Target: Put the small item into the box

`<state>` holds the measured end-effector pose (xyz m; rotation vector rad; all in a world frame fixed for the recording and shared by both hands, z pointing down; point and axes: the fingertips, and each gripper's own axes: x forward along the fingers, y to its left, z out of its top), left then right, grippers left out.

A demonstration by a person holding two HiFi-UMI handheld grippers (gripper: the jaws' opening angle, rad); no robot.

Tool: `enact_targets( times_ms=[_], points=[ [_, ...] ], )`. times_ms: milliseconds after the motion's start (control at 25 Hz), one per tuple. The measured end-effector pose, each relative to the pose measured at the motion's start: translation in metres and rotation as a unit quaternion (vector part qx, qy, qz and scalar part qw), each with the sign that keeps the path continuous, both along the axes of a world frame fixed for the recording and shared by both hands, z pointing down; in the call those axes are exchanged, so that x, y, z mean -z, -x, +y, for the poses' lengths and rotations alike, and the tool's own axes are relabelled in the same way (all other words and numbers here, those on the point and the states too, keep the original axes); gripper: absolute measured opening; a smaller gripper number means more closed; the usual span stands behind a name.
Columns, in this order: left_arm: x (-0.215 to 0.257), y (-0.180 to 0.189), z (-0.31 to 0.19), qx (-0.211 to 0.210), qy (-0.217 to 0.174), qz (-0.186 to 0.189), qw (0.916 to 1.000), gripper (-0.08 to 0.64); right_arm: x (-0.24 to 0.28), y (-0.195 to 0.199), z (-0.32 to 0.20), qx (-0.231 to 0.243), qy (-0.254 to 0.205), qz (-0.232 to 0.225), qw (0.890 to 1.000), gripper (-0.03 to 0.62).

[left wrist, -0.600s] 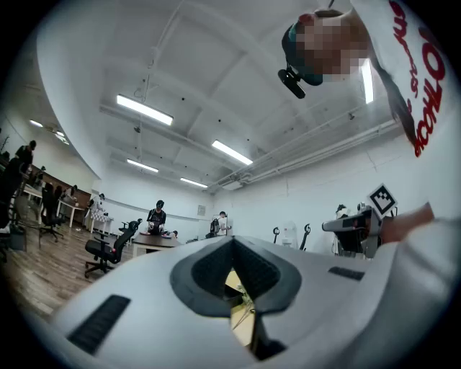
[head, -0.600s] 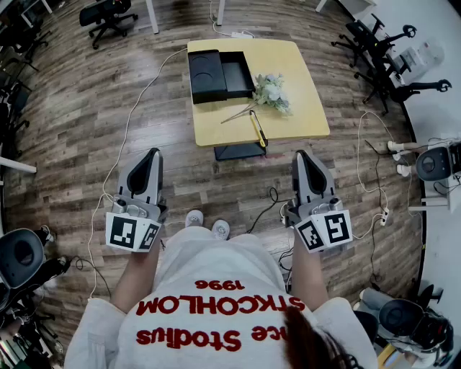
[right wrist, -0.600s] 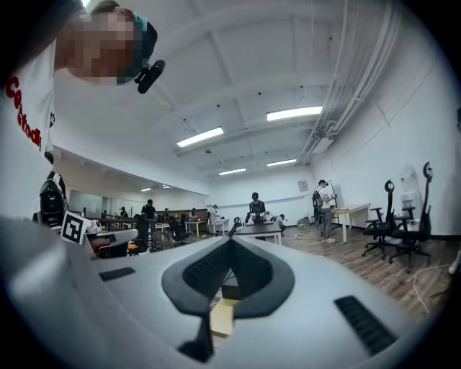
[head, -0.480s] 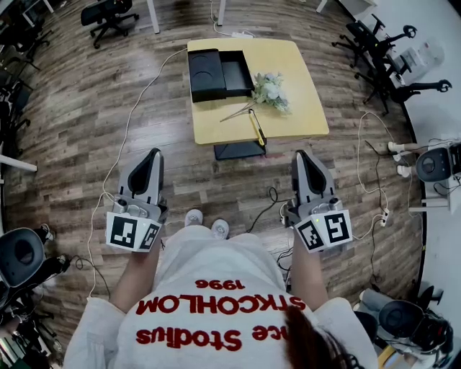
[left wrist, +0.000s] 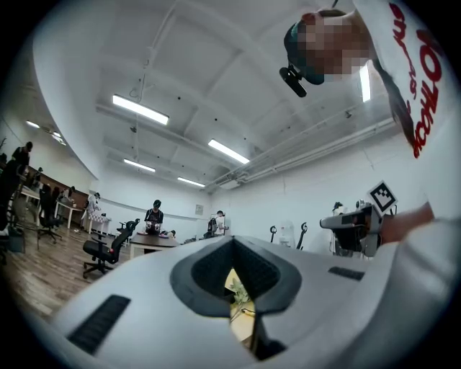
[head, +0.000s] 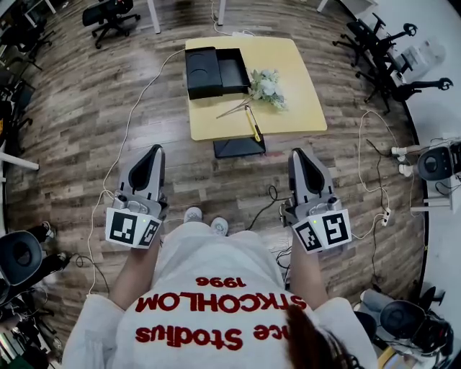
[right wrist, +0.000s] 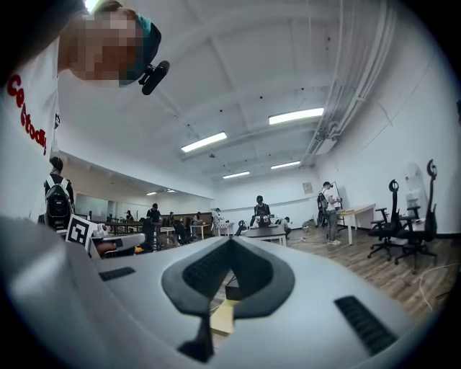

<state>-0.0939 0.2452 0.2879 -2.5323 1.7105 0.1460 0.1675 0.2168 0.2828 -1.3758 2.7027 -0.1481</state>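
A black box (head: 216,70) lies open on the far left of the yellow table (head: 288,119). Beside it rests a small bunch of pale flowers (head: 265,86), its thin stem pointing toward me. A slim yellow and black item (head: 253,125) lies near the table's front edge. My left gripper (head: 154,150) and right gripper (head: 297,153) hang over the wooden floor, well short of the table. Both are shut and hold nothing. A sliver of the table and flowers (left wrist: 238,292) shows past the left gripper (left wrist: 234,245). The table edge (right wrist: 222,317) shows past the right gripper (right wrist: 230,246).
A dark flat thing (head: 239,148) lies on the floor under the table's front edge. Cables (head: 130,115) trail across the floor on both sides. Office chairs (head: 382,58) stand at the right and at the far left (head: 108,13). The person's shoes (head: 205,216) are between the grippers.
Both grippers stay shut and empty at the person's sides. The table sits slightly higher and further left in the head view than before.
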Motion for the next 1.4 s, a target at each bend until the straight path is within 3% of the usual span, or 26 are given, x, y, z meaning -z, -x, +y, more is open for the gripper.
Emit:
enact_targets(
  times_ms=[280, 440, 1000, 1400],
  points=[
    [-0.008, -0.002, -0.004, 0.007, 0.005, -0.002, 1.0, 0.006, -0.01, -0.005, -0.003, 0.003, 0.01, -0.018, 1.0, 0.005],
    [-0.001, 0.008, -0.018, 0.019, -0.015, -0.004, 0.9997, 0.005, -0.009, -0.002, -0.019, -0.001, 0.013, -0.021, 1.0, 0.005],
    [0.011, 0.029, -0.154, -0.028, -0.025, 0.025, 0.999, 0.005, 0.006, 0.024, -0.125, -0.037, 0.012, -0.009, 0.999, 0.005],
    [0.019, 0.048, -0.24, -0.065, -0.029, 0.025, 0.9972, 0.005, 0.009, 0.046, -0.19, -0.073, 0.017, -0.01, 0.997, 0.005]
  ],
)
